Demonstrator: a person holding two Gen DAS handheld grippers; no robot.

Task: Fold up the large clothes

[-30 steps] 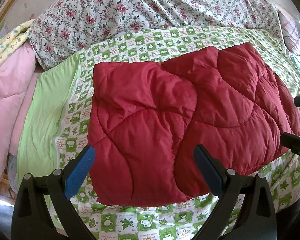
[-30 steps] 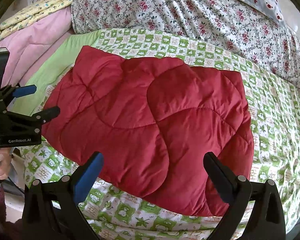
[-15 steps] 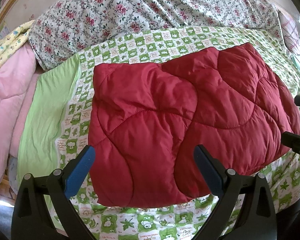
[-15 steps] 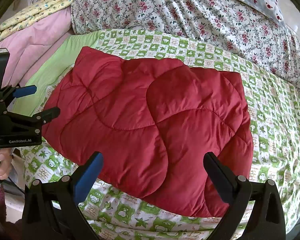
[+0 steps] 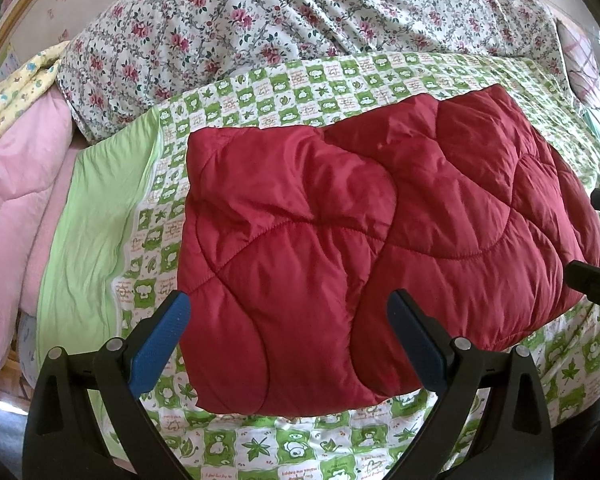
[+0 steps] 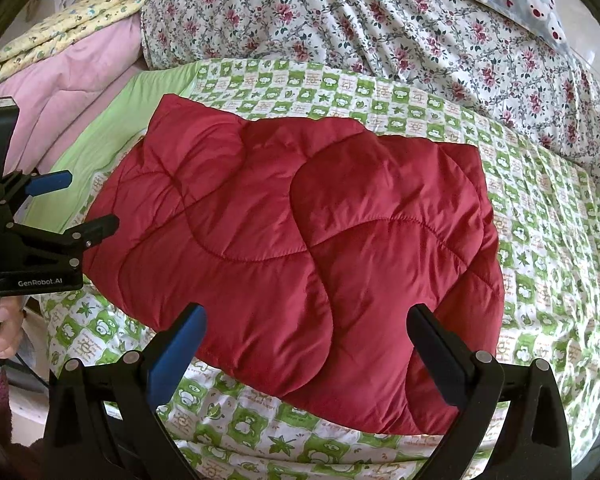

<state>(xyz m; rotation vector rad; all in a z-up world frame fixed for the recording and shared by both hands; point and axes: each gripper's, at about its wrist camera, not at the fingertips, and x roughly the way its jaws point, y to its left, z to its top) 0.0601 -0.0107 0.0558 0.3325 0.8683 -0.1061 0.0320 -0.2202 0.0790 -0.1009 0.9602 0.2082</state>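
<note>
A red quilted padded garment lies folded into a thick rectangle on the green-and-white checked bedspread; it also shows in the right wrist view. My left gripper is open and empty, hovering over the garment's near left edge. My right gripper is open and empty, over the garment's near right part. The left gripper also shows at the left edge of the right wrist view, and the right gripper's fingers at the right edge of the left wrist view.
A floral quilt is heaped behind the garment. A pink blanket and a yellow patterned one lie at the left. A plain green sheet strip runs along the bedspread's left side. The bed's near edge is just below my grippers.
</note>
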